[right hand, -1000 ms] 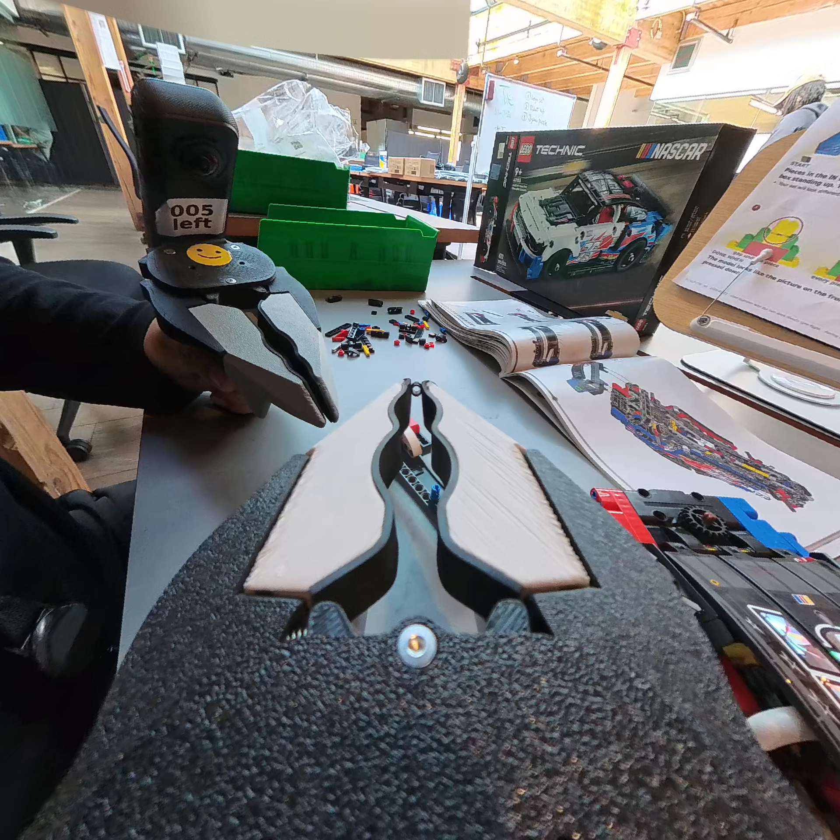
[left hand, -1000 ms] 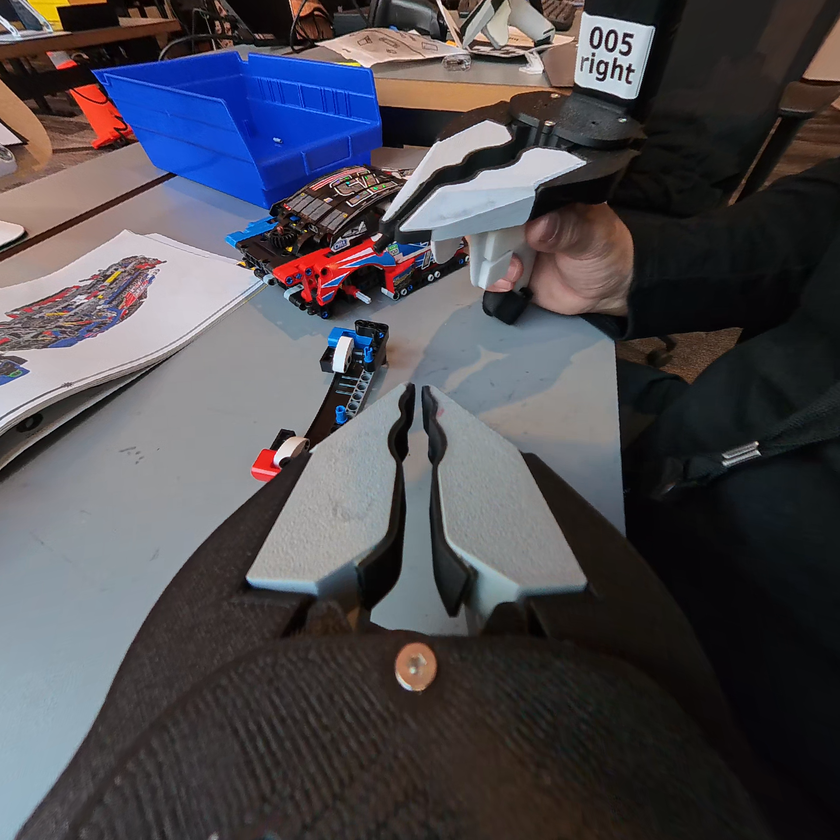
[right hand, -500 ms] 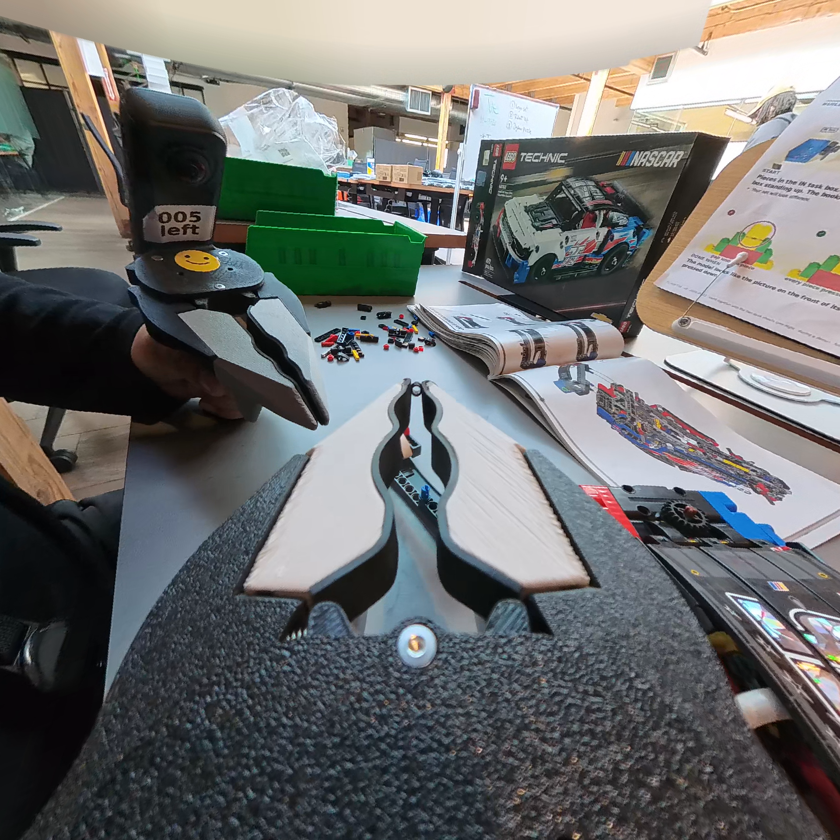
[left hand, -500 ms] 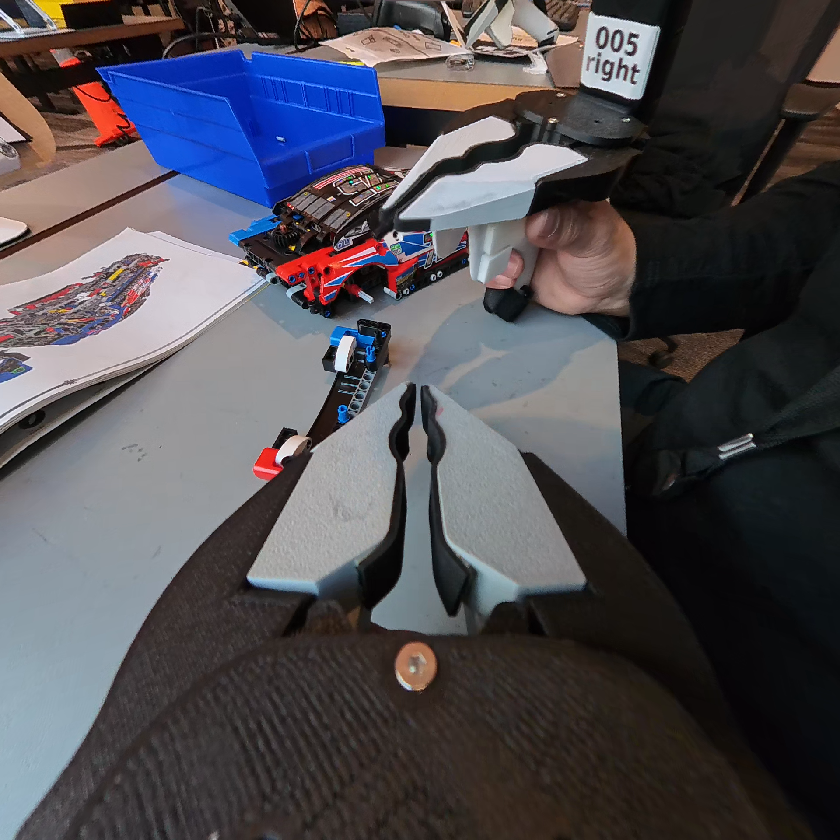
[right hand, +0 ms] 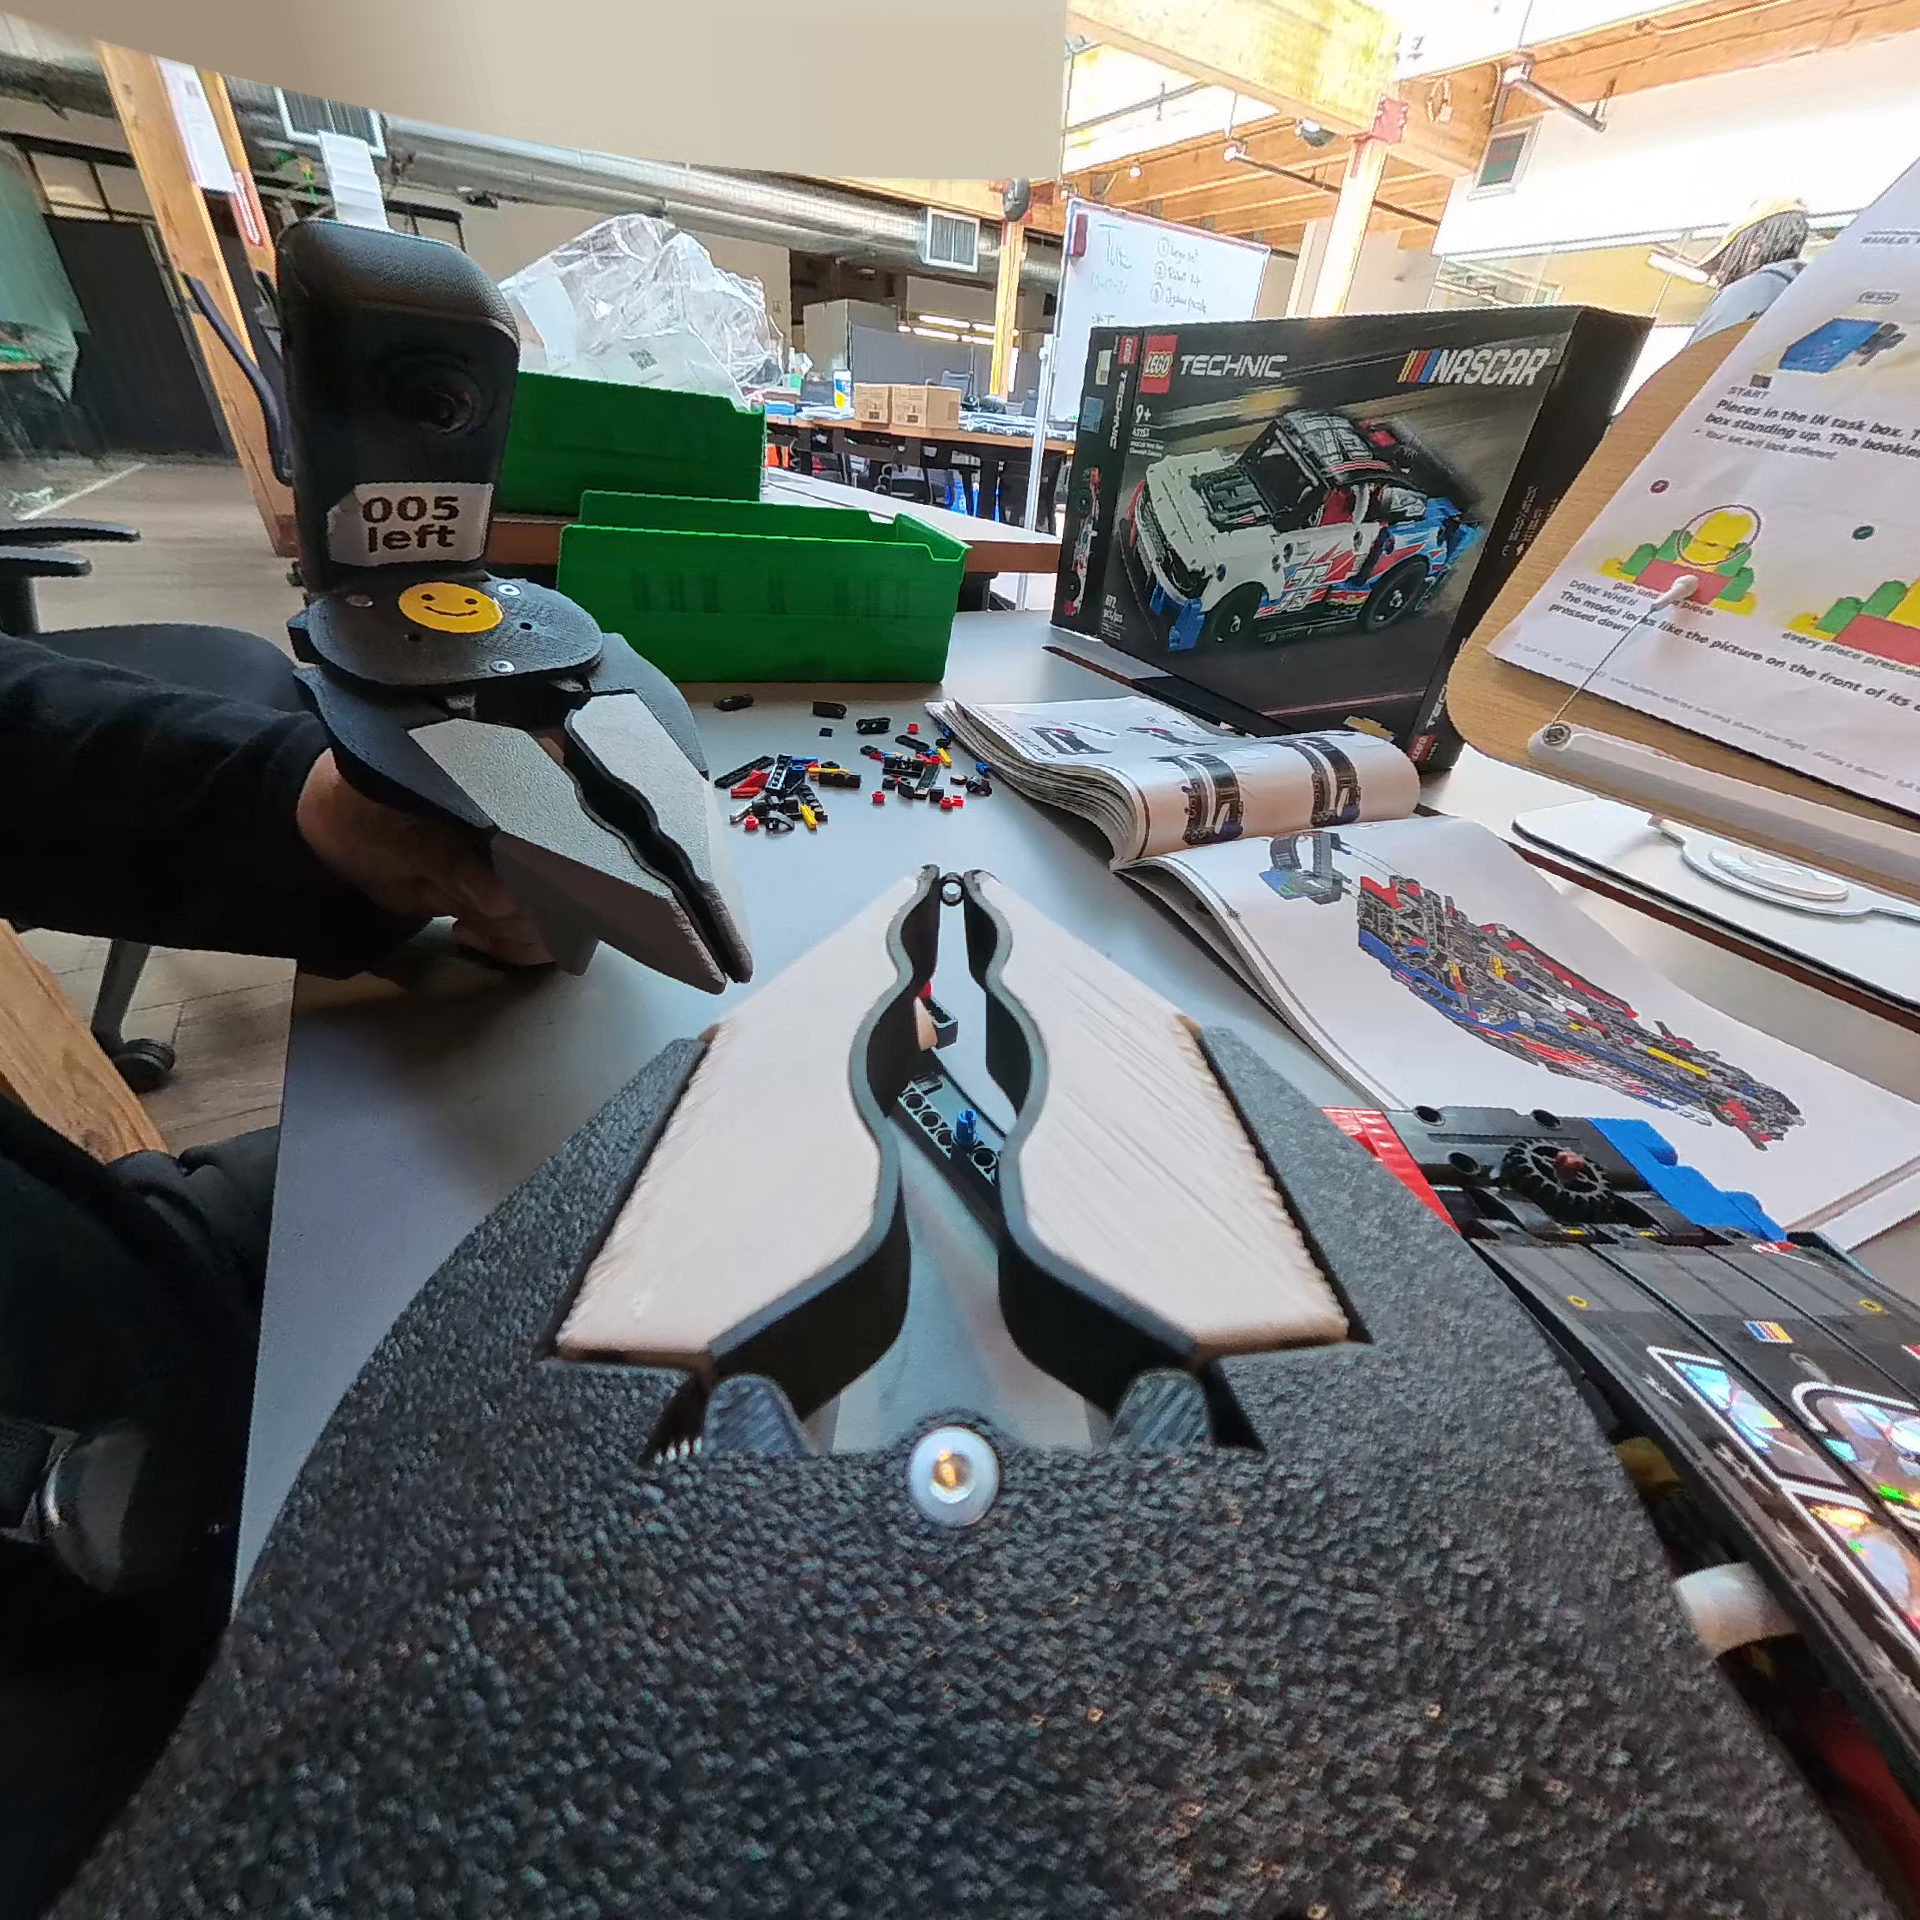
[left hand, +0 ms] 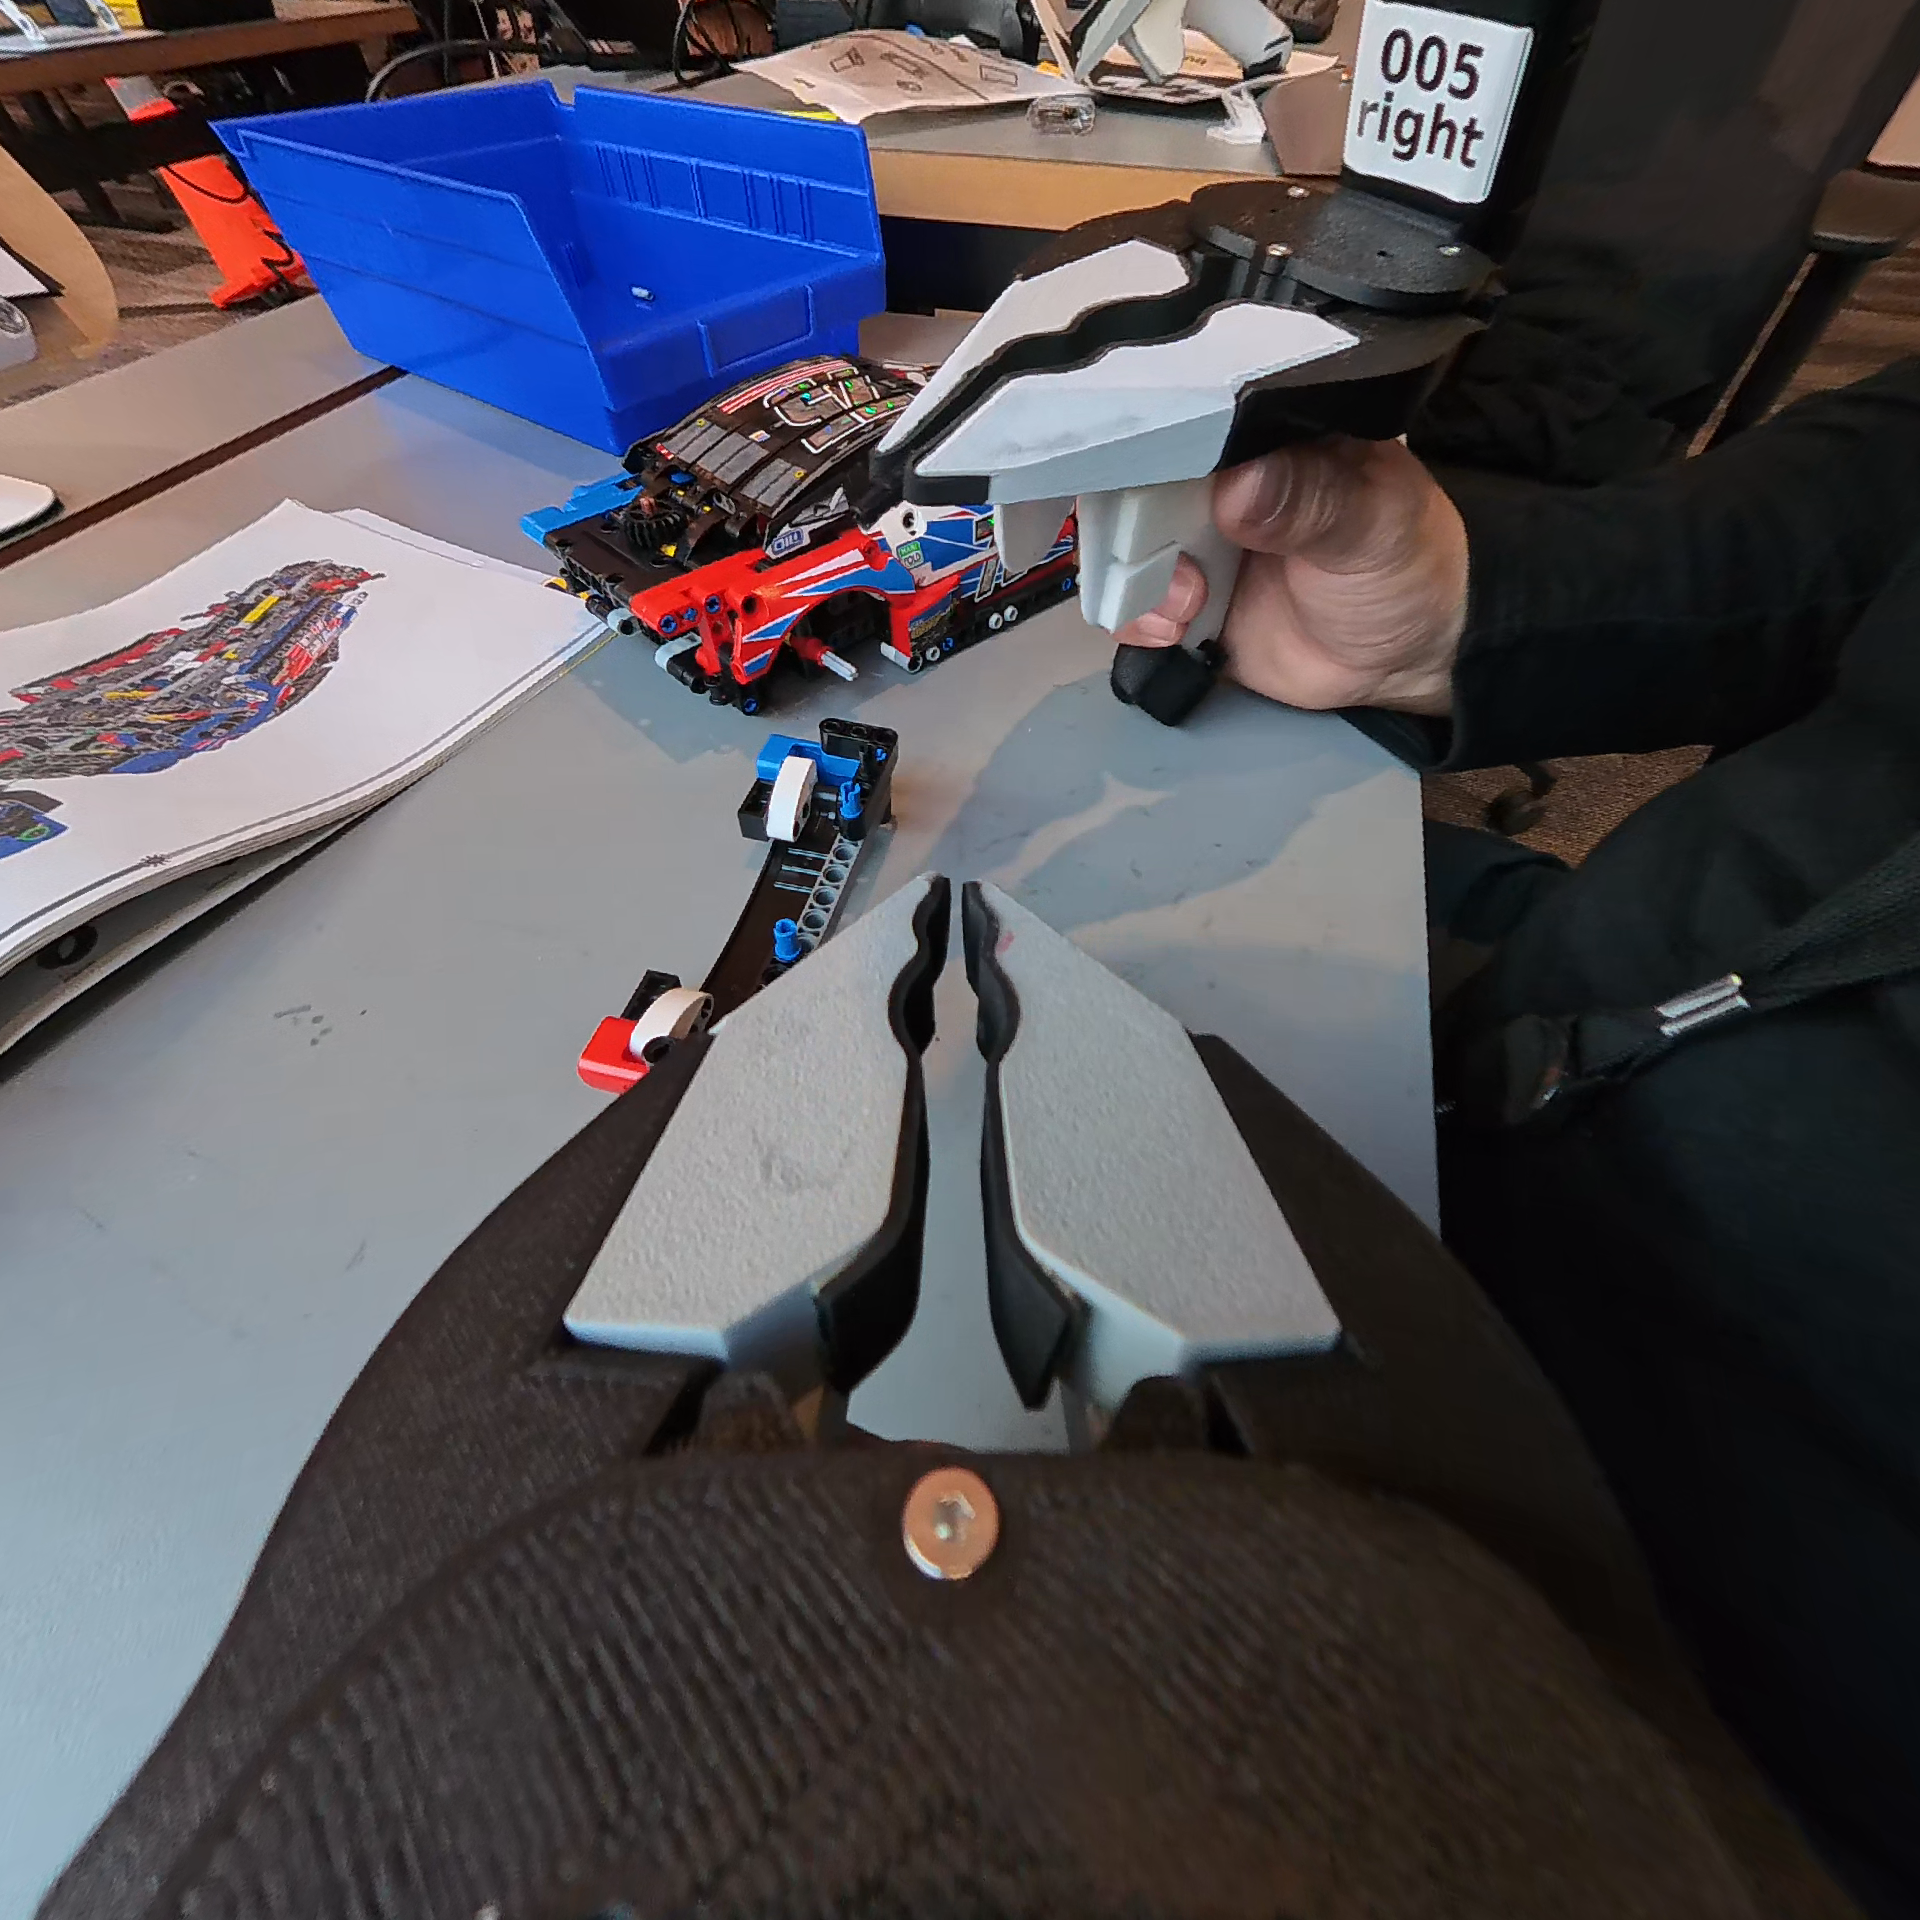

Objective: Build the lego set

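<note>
Grey table edge beside right gripper, pinching small ring

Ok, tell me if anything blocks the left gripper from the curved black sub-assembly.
Nothing visible does. The curved black sub-assembly lies on the bare grey table, just ahead and left of the left gripper, which is shut and empty.

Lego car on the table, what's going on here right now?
A person holds a gripper in each hand over a grey table. The right gripper pinches a small pale piece at its tips, just beside the partly built car. The left gripper is closed and empty, hovering near a curved black subassembly lying on the table. An open instruction booklet and a scatter of loose pieces lie nearby.
</note>
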`<state>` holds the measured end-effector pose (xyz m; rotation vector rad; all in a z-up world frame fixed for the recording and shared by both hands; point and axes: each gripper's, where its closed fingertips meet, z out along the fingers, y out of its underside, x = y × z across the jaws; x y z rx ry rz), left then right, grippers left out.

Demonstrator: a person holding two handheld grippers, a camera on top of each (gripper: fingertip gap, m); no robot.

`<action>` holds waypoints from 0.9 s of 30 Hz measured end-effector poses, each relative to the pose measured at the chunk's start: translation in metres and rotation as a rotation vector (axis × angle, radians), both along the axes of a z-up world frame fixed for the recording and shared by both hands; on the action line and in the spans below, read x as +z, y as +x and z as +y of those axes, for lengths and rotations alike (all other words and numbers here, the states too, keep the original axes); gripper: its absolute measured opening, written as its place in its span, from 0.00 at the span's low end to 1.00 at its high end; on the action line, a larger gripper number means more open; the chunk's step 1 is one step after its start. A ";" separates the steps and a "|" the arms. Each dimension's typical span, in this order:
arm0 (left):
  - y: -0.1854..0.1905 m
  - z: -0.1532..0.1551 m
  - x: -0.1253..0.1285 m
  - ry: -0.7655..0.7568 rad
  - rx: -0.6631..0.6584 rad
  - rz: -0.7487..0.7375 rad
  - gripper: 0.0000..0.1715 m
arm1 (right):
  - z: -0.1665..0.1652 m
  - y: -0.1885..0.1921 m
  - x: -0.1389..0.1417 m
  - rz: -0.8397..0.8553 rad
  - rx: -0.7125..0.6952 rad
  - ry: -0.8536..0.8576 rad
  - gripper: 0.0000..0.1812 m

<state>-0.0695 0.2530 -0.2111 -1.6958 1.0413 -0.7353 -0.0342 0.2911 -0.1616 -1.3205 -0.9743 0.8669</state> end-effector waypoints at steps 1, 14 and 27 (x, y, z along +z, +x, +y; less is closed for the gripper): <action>0.000 0.000 0.000 0.000 -0.001 0.000 0.00 | 0.000 0.000 0.000 -0.002 -0.003 0.002 0.02; -0.008 0.001 0.003 0.009 0.051 -0.017 0.00 | 0.003 0.001 -0.002 -0.018 -0.033 0.021 0.02; -0.013 0.009 -0.001 -0.021 0.103 -0.001 0.04 | 0.000 0.000 -0.004 -0.027 -0.009 0.011 0.02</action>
